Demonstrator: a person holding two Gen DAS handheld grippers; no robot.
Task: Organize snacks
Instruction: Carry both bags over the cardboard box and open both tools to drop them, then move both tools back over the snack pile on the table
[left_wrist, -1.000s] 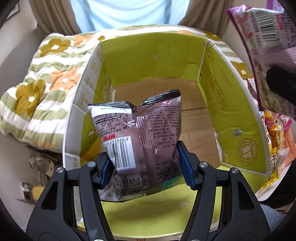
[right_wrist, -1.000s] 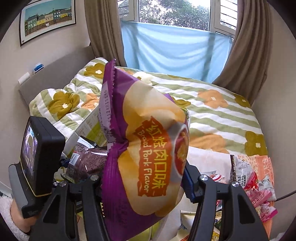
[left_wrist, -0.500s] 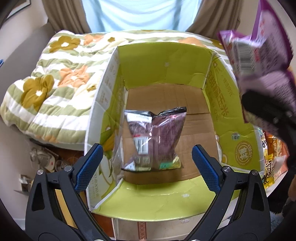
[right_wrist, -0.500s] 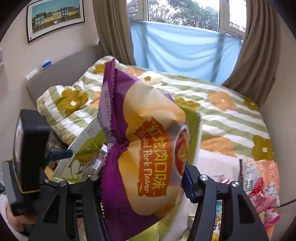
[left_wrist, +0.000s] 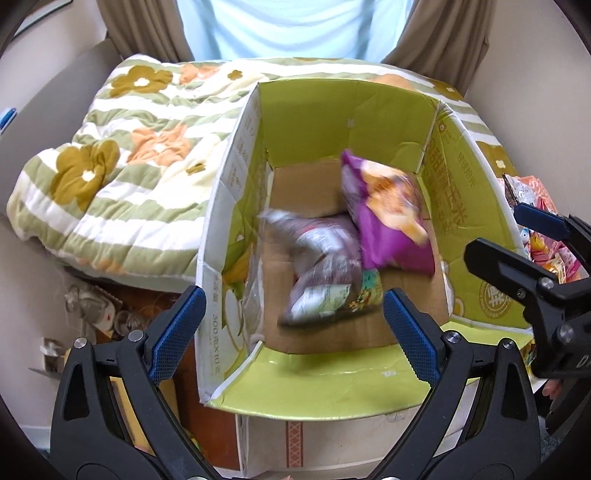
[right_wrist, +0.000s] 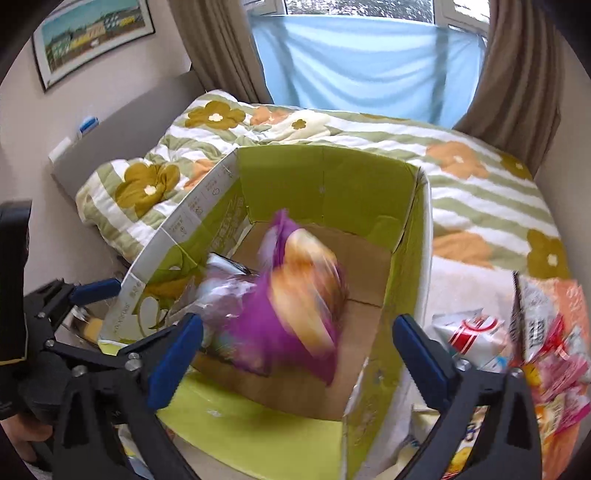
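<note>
So the purple chip bag (left_wrist: 388, 225) is inside the open cardboard box (left_wrist: 343, 110), toward the far right of the floor, blurred in both wrist views. It's bright purple with a big yellow-orange patch on the front; the print is too smeared to read. It's tilted and leaning over the brownish-mauve snack bag (left_wrist: 321, 269), which lies more to the left and near side of the box floor, pale end toward me. That one is blurred too, and I can just make out white label areas on it. The two bags overlap, so they look to be touching.

The box has lime-green inner flaps standing up and a plain brown bottom. It sits beside the bed with the flowered quilt (left_wrist: 122, 173).

My left gripper (left_wrist: 291, 328) hangs over the near edge of the box with its blue fingers (left_wrist: 177, 332) spread wide, nothing between them and nothing touching.

My right gripper (right_wrist: 295, 350) is over the near right corner of the box, and its fingers (right_wrist: 421, 358) are opening right now. The purple bag shows in the gap from this view, but it's down in the box and the pads aren't on it.

More loose snack packets (right_wrist: 546, 332) are piled to the right of the box, outside it, pink, orange and white wrappers mostly.
</note>
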